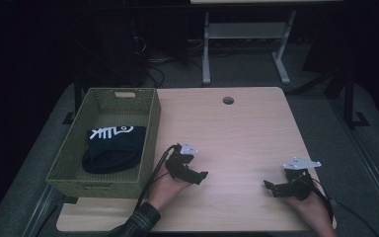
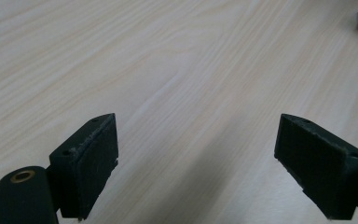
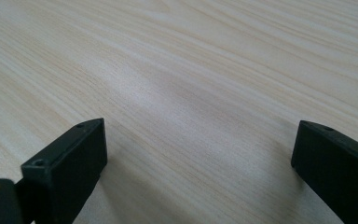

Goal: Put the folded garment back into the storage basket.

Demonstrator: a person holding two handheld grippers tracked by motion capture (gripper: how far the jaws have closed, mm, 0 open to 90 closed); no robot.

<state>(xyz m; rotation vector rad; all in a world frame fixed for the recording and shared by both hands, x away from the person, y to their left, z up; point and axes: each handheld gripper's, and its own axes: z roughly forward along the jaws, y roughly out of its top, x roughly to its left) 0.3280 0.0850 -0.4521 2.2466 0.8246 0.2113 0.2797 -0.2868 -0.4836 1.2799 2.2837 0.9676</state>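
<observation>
Two claws, both empty, both on the bare worktop. L to R:

Green woven basket sits at worktop's left edge, long axis running front-to-back. Inside it: dark folded garment w/ white print, lying toward the near half, print end facing far wall. Garment's long axis approx. along the basket's; can't tell exact fold.

Left claw: just right of basket, near its front corner, jaws spread wide, nothing between them; left gripper view confirms bare wood only. Tips aim right, away from basket.

Right claw: well apart, near worktop's right front, jaws likewise apart and empty, tips aiming left.

Judgement: garment looks already deposited, so step in hand = rest/idle w/ claws clear. If more handling is wanted, left claw would need to turn back over the basket rim and come down onto the cloth.
</observation>
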